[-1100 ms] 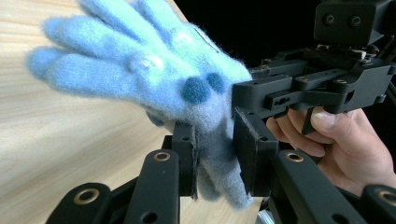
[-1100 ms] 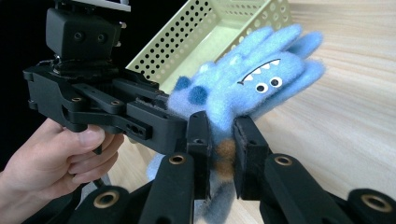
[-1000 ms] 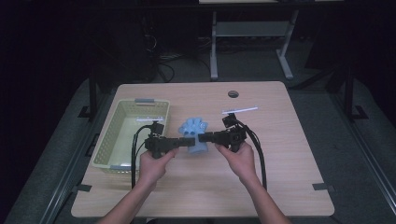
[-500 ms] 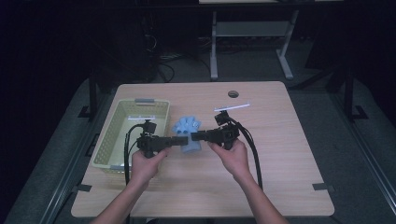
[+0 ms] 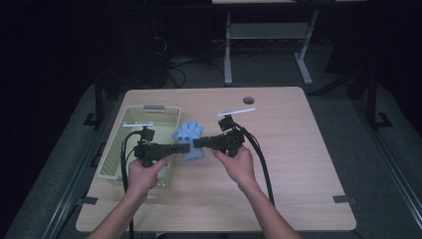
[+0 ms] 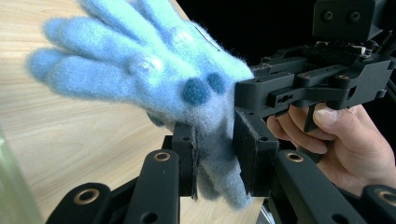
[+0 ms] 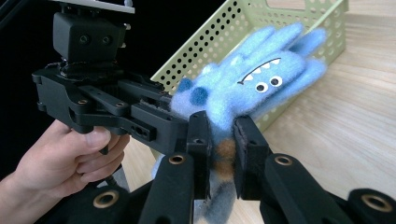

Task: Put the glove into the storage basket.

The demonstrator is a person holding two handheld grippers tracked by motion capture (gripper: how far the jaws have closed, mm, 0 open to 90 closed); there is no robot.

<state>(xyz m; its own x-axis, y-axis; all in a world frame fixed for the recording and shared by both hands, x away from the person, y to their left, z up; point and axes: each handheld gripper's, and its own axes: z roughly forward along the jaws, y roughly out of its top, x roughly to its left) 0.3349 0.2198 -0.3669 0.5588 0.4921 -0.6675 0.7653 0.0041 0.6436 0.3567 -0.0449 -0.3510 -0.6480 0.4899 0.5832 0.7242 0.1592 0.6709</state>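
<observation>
A fuzzy light-blue glove with a monster face hangs above the table between my two grippers. My left gripper comes in from the left and is shut on the glove's cuff. My right gripper meets it from the right and is shut on the same cuff, where a brown patch shows between its pads. In the left gripper view the glove's fingers spread up and to the left. A person's hand holds each gripper.
A pale green perforated basket stands at the table's left, just behind the left hand. The wooden table has a round cable hole near its far edge. Black cables trail from both grippers.
Both grippers, holding the glove together, have shifted left toward the basket. The left hand now sits over the basket's near corner.
</observation>
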